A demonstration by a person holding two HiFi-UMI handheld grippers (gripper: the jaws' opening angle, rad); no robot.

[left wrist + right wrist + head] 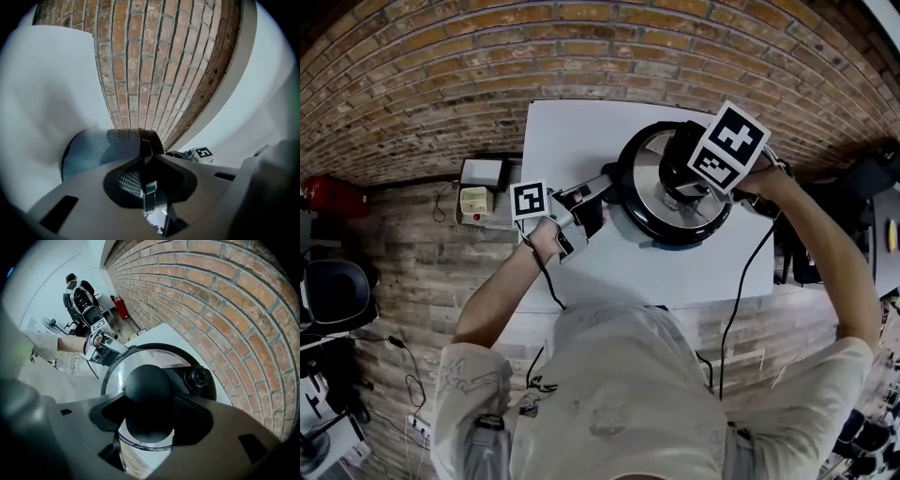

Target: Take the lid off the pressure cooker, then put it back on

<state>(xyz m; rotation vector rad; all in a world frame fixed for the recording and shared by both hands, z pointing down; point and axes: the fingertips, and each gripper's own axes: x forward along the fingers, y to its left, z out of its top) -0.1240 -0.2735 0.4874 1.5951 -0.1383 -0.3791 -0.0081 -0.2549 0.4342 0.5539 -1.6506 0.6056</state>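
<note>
Black lid knob (pixel 149 385) clamped between the jaws of the right gripper (pixel 149 416). Only the left gripper (pixel 146 185) view shows its jaws nearly together, apparently pinching the cooker's side handle (pixel 129 138).

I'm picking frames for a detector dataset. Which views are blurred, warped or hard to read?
Head view: sharp, evenly lit, but the fisheye bows the brick wall into arcs. Left gripper view: the cooker's side handle and pot wall are close and out of focus. Right gripper view: crisp, though the lid knob is a featureless black mass between the jaws.
</note>
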